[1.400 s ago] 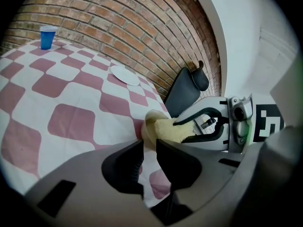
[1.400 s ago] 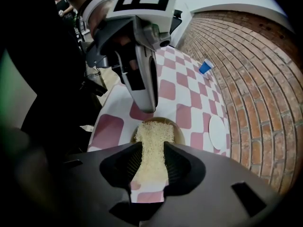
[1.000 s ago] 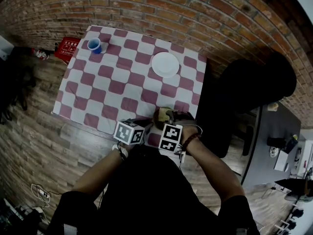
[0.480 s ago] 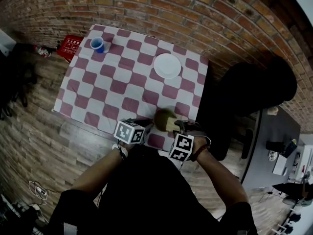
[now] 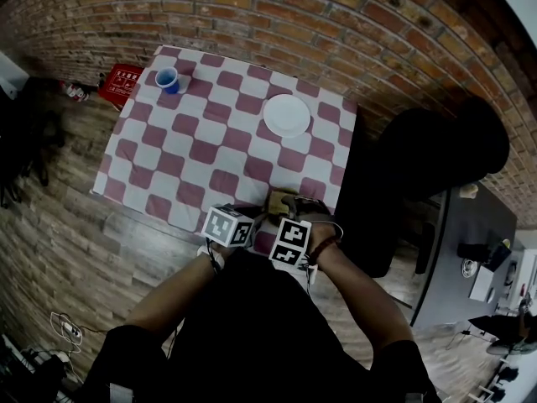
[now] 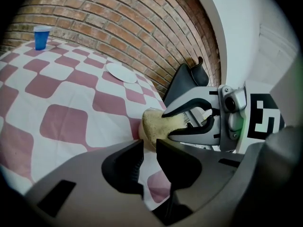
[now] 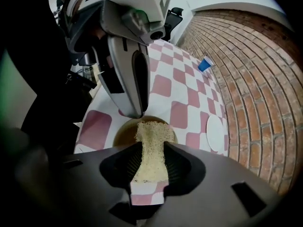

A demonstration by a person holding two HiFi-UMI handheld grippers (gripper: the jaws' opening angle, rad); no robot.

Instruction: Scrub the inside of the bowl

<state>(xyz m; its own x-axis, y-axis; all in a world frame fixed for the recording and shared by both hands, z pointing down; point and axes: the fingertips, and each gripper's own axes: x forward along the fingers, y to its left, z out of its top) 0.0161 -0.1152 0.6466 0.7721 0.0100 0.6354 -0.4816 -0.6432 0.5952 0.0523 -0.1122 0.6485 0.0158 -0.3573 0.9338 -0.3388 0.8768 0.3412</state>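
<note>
Setting: indoor studio or office room, dressed as a dining corner. Evidence noted was a brick wall (image 5: pixel 336 23), plank floor (image 5: pixel 50 250), table (image 5: pixel 193 149) under red-and-white checked cloth bearing blue cup (image 5: pixel 167 79) and white plate (image 5: pixel 287 114), cluttered dark desk (image 5: pixel 470 217), black chair (image 5: pixel 436 154) and loose floor cables (image 5: pixel 67 330).
</note>
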